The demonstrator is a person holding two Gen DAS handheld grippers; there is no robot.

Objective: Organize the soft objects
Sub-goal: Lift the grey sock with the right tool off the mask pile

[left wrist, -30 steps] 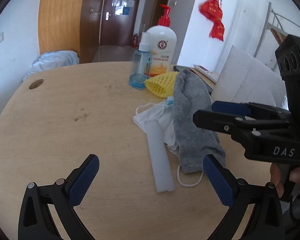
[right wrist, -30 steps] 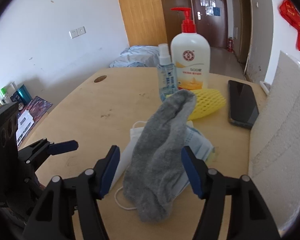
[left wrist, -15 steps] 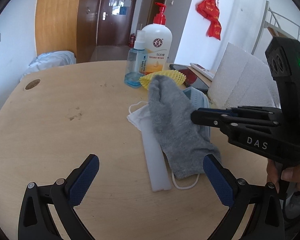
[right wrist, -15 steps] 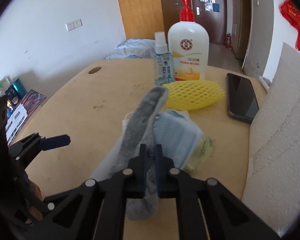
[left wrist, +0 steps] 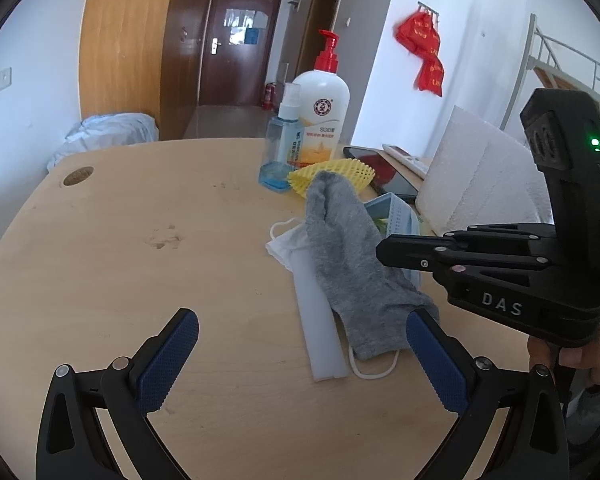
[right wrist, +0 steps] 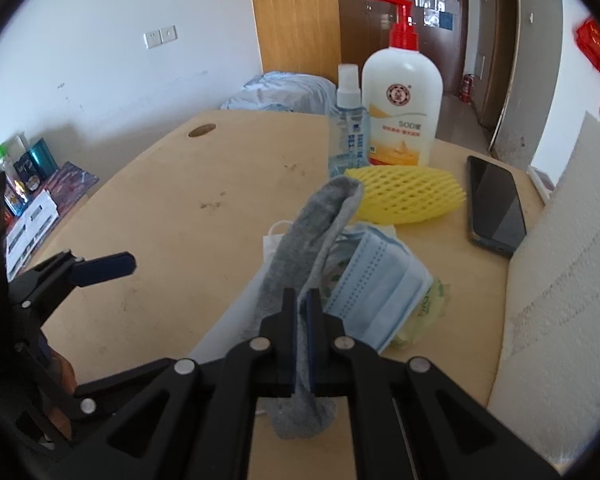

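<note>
Left wrist view: left gripper (left wrist: 302, 354) hangs wide open, nothing between its blue pads, above the round wooden table (left wrist: 140, 264). The grey knitted sock (left wrist: 350, 264) drapes over a white face mask (left wrist: 286, 240) and a frosted plastic strip (left wrist: 320, 332).

Right wrist view: right gripper (right wrist: 300, 316) is clamped on the sock (right wrist: 320, 224) mid-length. A light-blue pleated mask (right wrist: 380, 284) lies just beside it, with a yellow foam net sleeve (right wrist: 410, 194) behind.

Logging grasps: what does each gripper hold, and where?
Right gripper pinches the grey sock mid-length, bunching it. Left gripper is open, holding nothing.
</note>
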